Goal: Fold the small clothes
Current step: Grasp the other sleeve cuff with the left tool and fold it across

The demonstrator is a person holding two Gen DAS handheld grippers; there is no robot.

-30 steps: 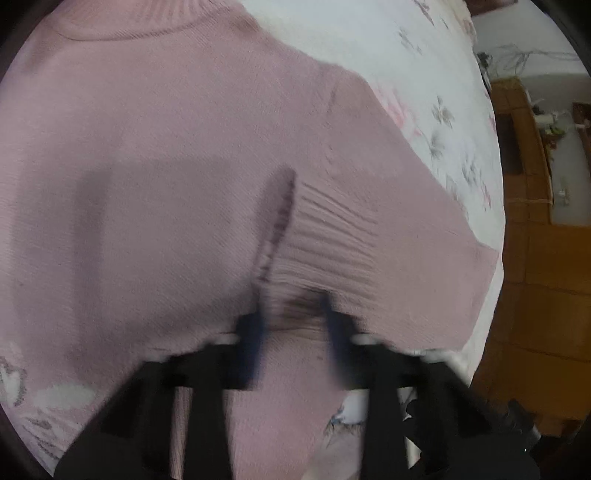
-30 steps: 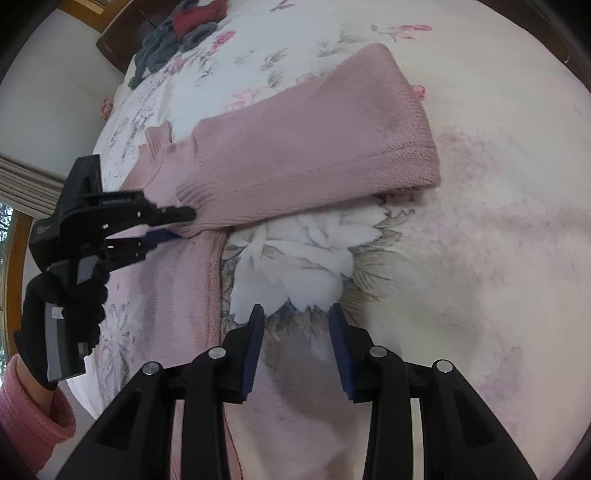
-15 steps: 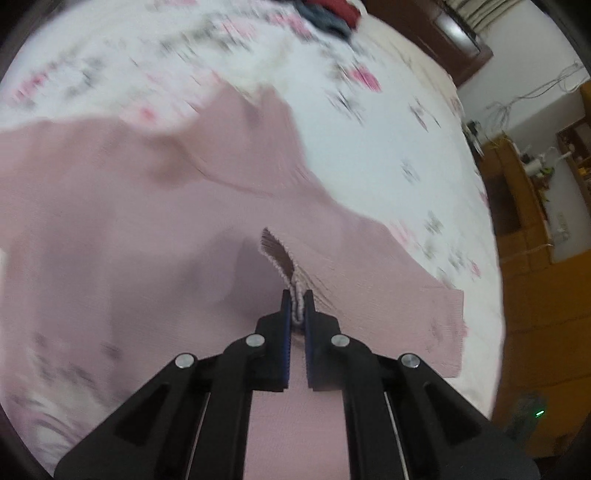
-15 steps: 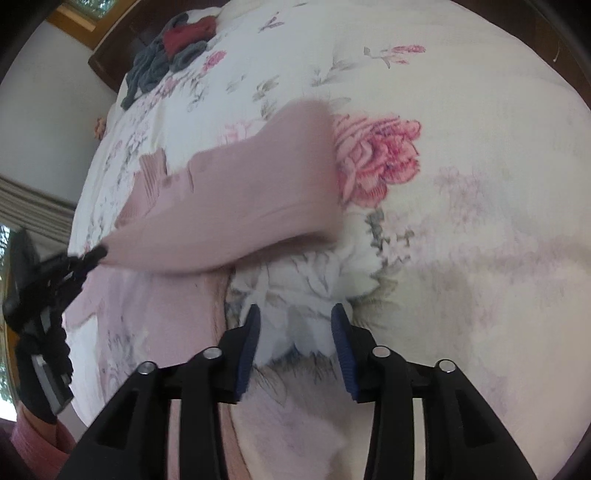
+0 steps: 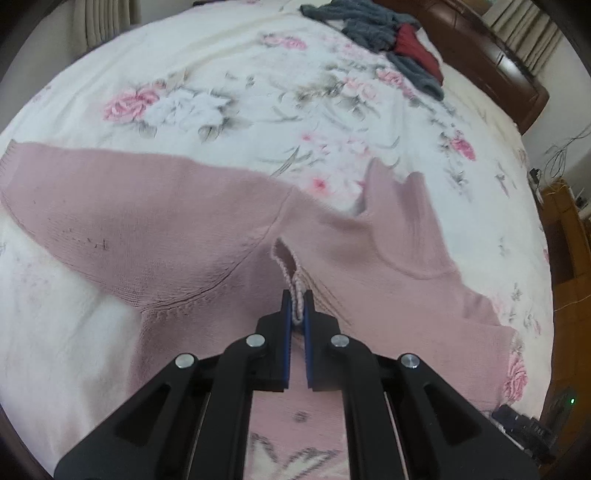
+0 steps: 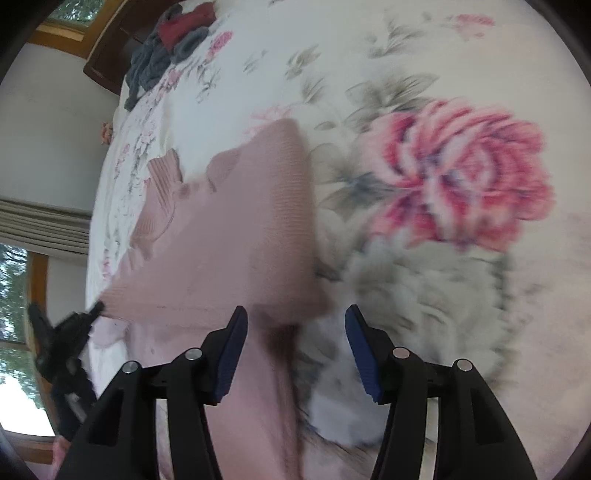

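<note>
Left gripper [image 5: 297, 308]: blue-padded jaws clamped on a ribbed edge of the pink knitted sweater [image 5: 166, 221], pinched fabric standing up between the pads. Right gripper [image 6: 295, 332]: jaws spread wide, nothing between them, hovering just above the sweater's folded sleeve [image 6: 258, 229]. Sweater lies spread on the white rose-print bedspread [image 5: 221, 85]. Grey and red clothes pile [image 5: 388, 33] sits well apart, near the dark wooden headboard [image 5: 491, 55].
</note>
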